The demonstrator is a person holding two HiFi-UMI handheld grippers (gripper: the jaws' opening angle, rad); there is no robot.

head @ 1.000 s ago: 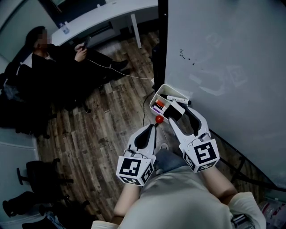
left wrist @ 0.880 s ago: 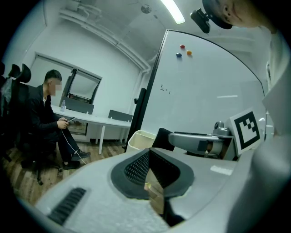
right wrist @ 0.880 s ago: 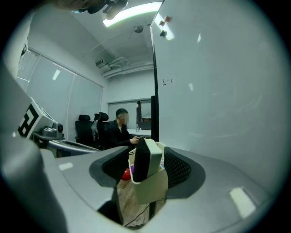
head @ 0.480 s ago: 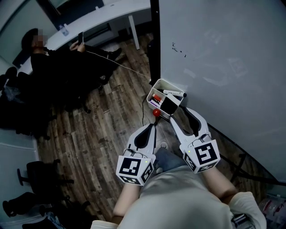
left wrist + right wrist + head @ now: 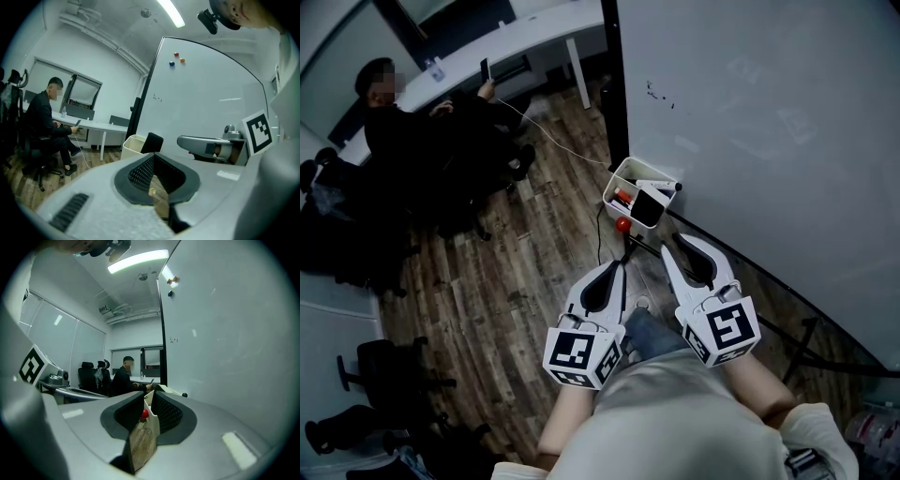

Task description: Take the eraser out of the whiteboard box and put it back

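Eraser (image 5: 649, 208), black: seen lodged upright in the near end of the white whiteboard box (image 5: 617, 176), which is hung at the lower corner of the whiteboard (image 5: 769, 122), with a marker (image 5: 661, 185) stored beside it. Right gripper (image 5: 678, 244): held short of the box and apart from it, its jaws just drawn in to a narrow gap, with nothing caught between them. Left gripper (image 5: 616, 267): held alongside over the wooden floor (image 5: 516, 253), jaws brought together at the tips, nothing gripped.
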